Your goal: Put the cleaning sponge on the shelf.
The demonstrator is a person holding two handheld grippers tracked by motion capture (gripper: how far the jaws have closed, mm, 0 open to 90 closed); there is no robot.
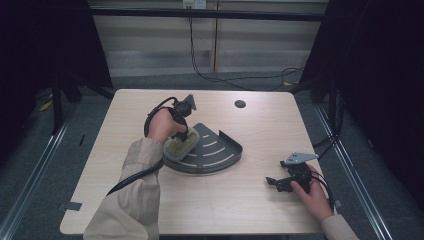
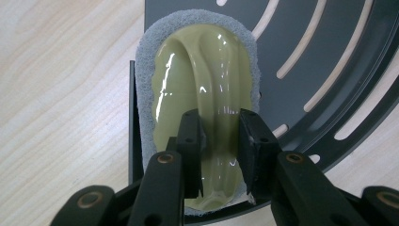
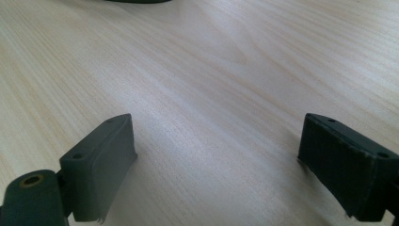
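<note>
A scrubber [image 2: 202,75] with a glossy olive handle and a grey sponge pad lies on the left part of a dark grey quarter-round slotted rack [image 1: 215,150] at the table's middle. My left gripper [image 2: 220,141] is shut on the scrubber's raised olive handle ridge, one jaw on each side. In the high view the left gripper [image 1: 182,131] points down onto the scrubber [image 1: 181,145]. My right gripper [image 1: 274,183] rests low over bare wood near the table's front right, open, with nothing between its fingers [image 3: 103,165].
The slotted rack [image 2: 329,70] has a raised rim along its curved edge. A round cable hole [image 1: 240,104] sits near the table's [image 1: 150,210] far edge. Cables trail across the floor behind it. Dark curtains stand at both sides.
</note>
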